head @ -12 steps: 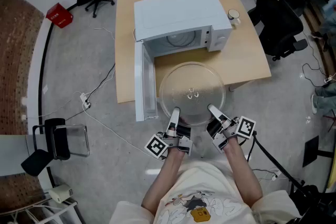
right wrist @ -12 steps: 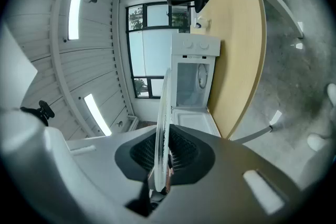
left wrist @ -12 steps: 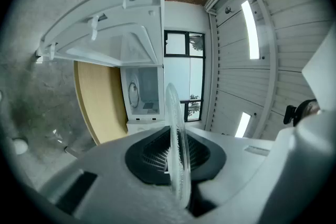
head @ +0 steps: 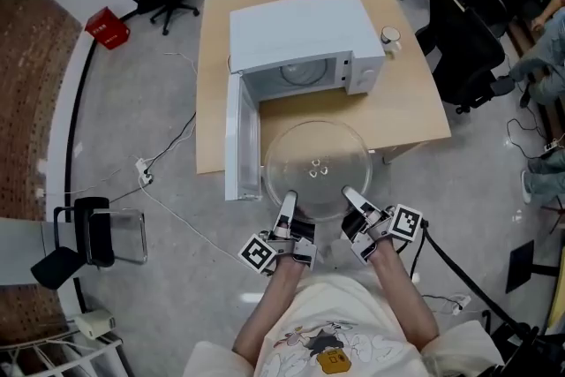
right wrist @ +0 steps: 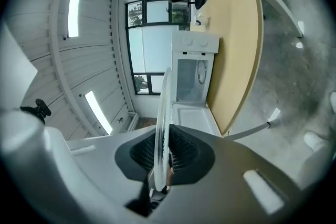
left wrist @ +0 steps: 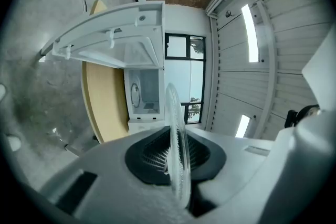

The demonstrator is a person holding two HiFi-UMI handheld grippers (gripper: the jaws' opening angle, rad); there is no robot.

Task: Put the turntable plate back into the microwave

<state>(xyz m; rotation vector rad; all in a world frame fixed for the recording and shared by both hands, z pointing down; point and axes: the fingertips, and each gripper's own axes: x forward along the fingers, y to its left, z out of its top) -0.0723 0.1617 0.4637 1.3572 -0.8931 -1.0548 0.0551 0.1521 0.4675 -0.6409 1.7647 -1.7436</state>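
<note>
Clamped with the left gripper [head: 289, 202] and the right gripper [head: 351, 194] on the near rim of the glass turntable plate [head: 318, 165], lower centre of frame, black-and-white square markers on both cubes. Held level, flat face up, over the near edge of the wooden table [head: 402, 106], just short of the microwave [head: 300, 26], its door [head: 240, 137] swung open to the left. Upper right: a small white cup [head: 389, 36] beside the microwave, black office chairs [head: 468, 22]. Upper left, on the floor: a red box [head: 107, 27]
</note>
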